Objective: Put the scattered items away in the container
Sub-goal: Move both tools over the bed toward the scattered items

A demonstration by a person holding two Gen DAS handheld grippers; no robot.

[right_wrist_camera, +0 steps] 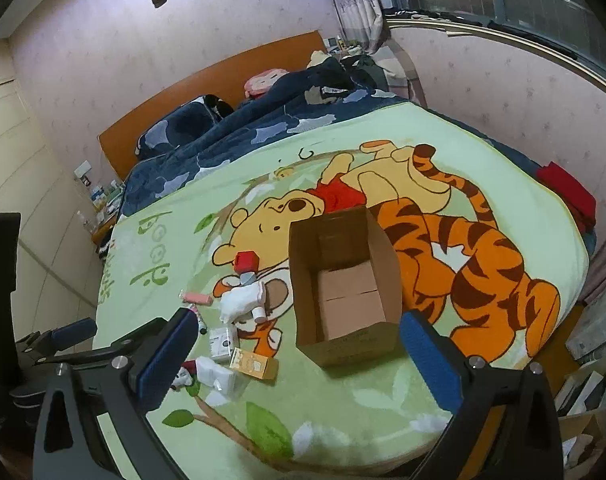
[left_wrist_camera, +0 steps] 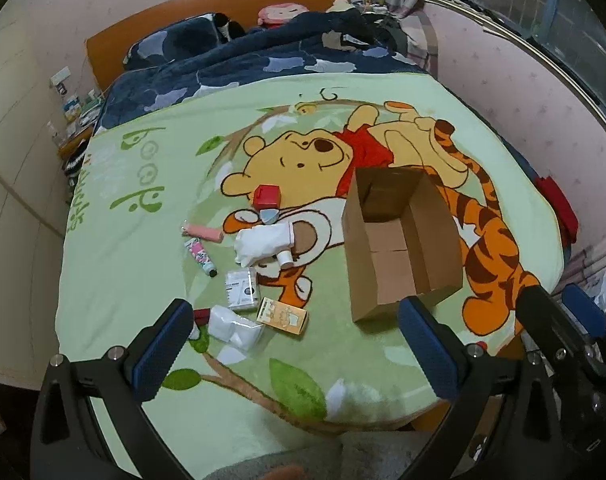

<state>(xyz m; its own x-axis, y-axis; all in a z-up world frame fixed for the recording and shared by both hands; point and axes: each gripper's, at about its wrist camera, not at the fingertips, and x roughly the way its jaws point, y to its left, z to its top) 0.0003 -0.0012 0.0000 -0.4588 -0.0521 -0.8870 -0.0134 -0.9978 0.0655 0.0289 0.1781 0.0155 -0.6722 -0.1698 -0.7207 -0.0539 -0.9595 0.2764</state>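
Both the left gripper [left_wrist_camera: 295, 344] and the right gripper [right_wrist_camera: 299, 356] hang wide apart and hold nothing at the near edge of the bed, while the box [left_wrist_camera: 399, 240] stands open with only bare cardboard showing inside, and the items lie loose on the blanket [left_wrist_camera: 115, 264] to its left: a red box [left_wrist_camera: 267, 196], a glove [left_wrist_camera: 263, 242], a tube [left_wrist_camera: 199, 256], a yellow carton [left_wrist_camera: 283, 316] and a plastic packet [left_wrist_camera: 235, 326]. To pick well, I judge it best to come down squarely on one stiff piece like the carton, since the plush cover will give and the soft packet may slip. Far off are a dark quilt [left_wrist_camera: 239, 64], an orange headboard [left_wrist_camera: 207, 8] and pink walls.
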